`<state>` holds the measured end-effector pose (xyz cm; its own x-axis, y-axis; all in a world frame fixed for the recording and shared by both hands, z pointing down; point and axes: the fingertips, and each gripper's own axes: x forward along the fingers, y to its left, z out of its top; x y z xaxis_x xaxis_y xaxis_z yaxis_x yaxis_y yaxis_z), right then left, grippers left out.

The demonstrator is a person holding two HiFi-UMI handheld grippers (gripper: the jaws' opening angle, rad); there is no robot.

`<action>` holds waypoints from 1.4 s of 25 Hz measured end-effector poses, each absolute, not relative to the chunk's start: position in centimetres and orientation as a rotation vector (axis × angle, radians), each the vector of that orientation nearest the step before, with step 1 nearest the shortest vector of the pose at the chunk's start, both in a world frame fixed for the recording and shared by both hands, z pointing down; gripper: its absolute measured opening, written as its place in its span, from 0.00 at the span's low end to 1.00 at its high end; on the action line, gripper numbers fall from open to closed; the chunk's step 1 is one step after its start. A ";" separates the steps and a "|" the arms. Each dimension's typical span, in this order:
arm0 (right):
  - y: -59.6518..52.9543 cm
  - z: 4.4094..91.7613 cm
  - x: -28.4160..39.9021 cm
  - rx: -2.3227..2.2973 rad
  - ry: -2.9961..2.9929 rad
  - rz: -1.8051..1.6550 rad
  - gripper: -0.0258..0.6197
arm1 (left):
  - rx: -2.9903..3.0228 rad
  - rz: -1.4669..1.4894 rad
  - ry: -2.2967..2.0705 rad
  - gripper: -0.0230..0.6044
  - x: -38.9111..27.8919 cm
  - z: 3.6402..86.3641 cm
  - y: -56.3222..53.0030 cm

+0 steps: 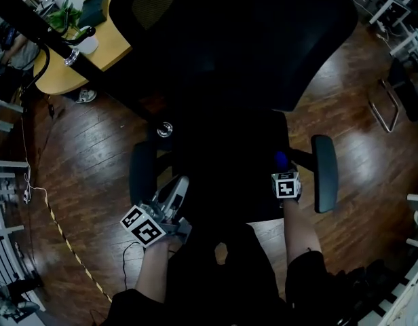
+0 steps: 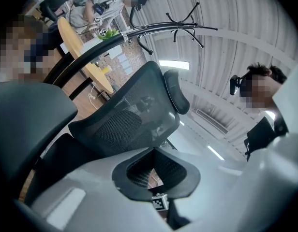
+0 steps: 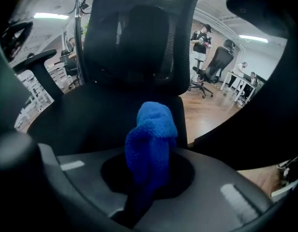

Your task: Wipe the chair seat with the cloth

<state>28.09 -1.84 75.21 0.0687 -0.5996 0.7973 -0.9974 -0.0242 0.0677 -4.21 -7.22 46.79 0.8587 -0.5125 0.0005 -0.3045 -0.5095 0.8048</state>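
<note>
- Left armrest (image 1: 141,172): a dark pad is standing at the left edge of an office chair, seen from above on a wooden floor (image 1: 93,155).
- Left gripper (image 1: 175,192): the person is holding it low at the near left corner of the chair, just inside that armrest. In its own view its jaws are looking drawn together with nothing between them. It is pointing up at the mesh backrest (image 2: 125,120), so it appears to be taking no part in the wiping.
- Chair seat (image 1: 222,175): the black seat is filling the middle of the head view, with the large backrest at its far side. It is very dark, so I cannot tell whether any of it has been wiped.
- Right gripper (image 1: 283,170): it is sitting over the near right part of the seat, its jaws clamping a bunched blue cloth (image 3: 151,129).
- Cloth: it is sticking out ahead of the jaws toward the backrest. Whether it is touching the seat cannot be told.
- Right armrest (image 1: 324,172): it is lying just to the right of that gripper.
- Step in hand, as I judge it: the cloth is being brought to the seat's right side. The next move is calling for pressing the cloth flat on the seat and sweeping it leftward and toward the far edge.
</note>
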 end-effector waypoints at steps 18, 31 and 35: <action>-6.2 74.6 8.1 1.409 -2.016 0.894 0.09 | 2.104 -0.436 -0.762 0.04 -10.0 45.7 -7.1; -3.5 76.4 -11.7 1.080 -2.184 0.943 0.09 | 2.083 -0.475 -0.843 0.04 -13.5 46.0 -4.8; -3.1 76.7 -9.5 1.095 -2.160 0.919 0.09 | 2.080 -0.469 -0.844 0.04 -13.5 46.0 -5.0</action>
